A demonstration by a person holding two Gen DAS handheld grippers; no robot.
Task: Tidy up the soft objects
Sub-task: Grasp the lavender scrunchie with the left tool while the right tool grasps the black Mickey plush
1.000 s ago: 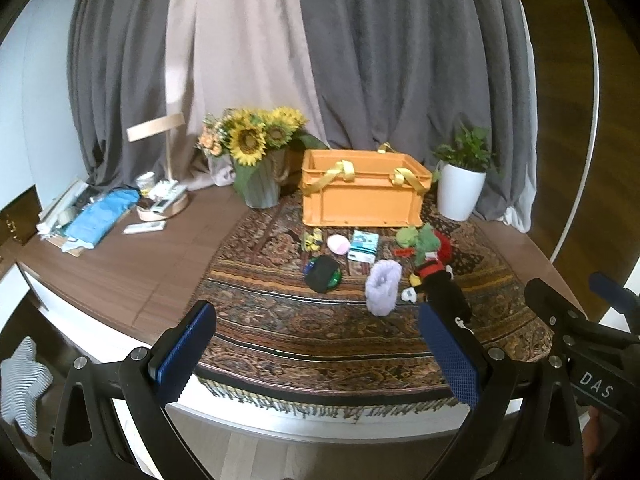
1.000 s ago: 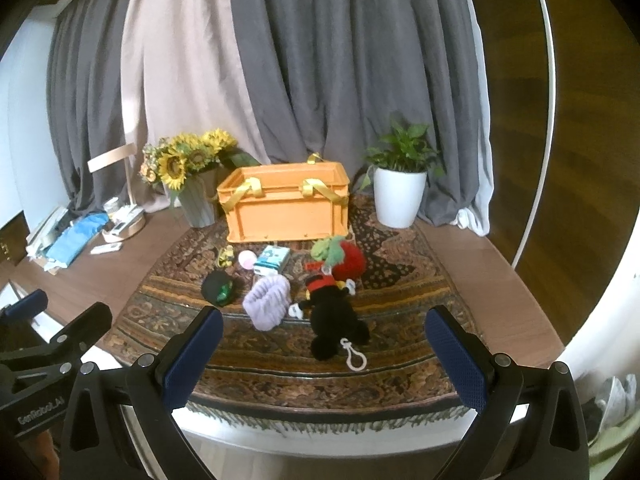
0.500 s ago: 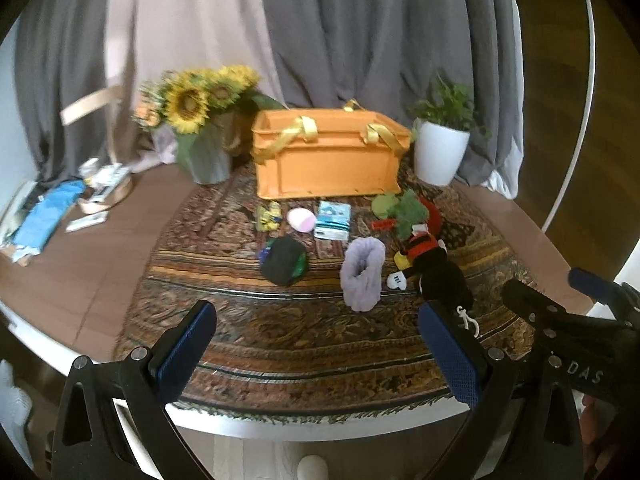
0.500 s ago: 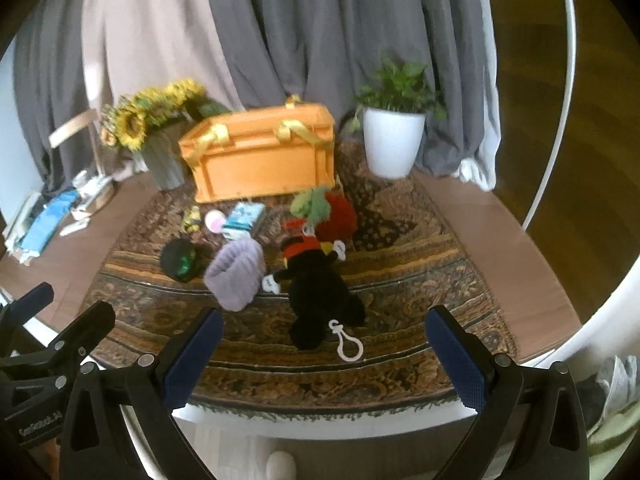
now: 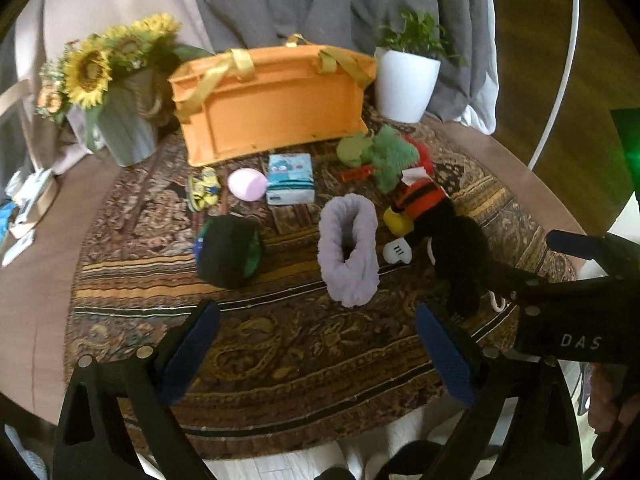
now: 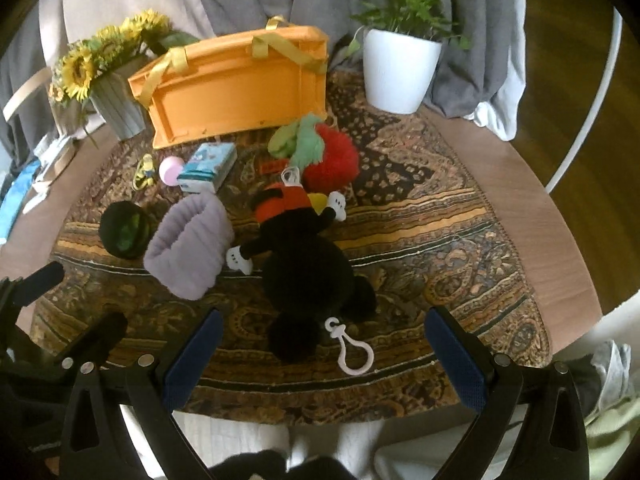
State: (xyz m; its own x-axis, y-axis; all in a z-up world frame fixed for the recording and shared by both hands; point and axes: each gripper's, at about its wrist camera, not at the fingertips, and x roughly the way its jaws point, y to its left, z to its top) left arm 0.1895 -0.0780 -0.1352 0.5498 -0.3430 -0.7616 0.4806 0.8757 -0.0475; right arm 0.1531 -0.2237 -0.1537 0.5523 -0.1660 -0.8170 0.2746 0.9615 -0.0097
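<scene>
Both pairs of tongs have dropped lower and come in toward the worktop since the earlier frames, so the soft toys now fill much more of each view and the curtains behind have slid upward.

Across a patterned rug (image 5: pixel 280 344) on the round wooden worktop (image 6: pixel 532 184) lies a loose scatter of soft things. A lilac knitted band (image 5: pixel 349 248) stands on edge near the middle. To its right lies a black plush doll (image 6: pixel 304 268) in red shorts, face down, with a white clip (image 6: pixel 352 350) at its head end. Behind the doll sits a red and green plush (image 6: pixel 326 156). To the left of the band is a black and green ball (image 5: pixel 230 250). Further back lie a pink egg shape (image 5: pixel 247 184), a small blue packet (image 5: pixel 290 178) and a tiny yellow figure (image 5: pixel 204 192). An orange crate (image 5: pixel 272 108) with yellow ribbon handles stands open at the back of the rug, probably the place where the soft things are meant to go. A sunflower vase (image 5: pixel 124 120) and a potted plant (image 5: pixel 406 80) flank it.

The left tongs (image 5: pixel 316 352) are empty, their blue pads wide apart but starting to close, with nothing between them. The lilac band lies just beyond them, in line with the gap. The right tongs (image 6: pixel 326 360) are also wide apart and empty. The doll's head lies just ahead of their gap, with the clip nearest, so each hand seems aimed at its own toy for a first pickup.
</scene>
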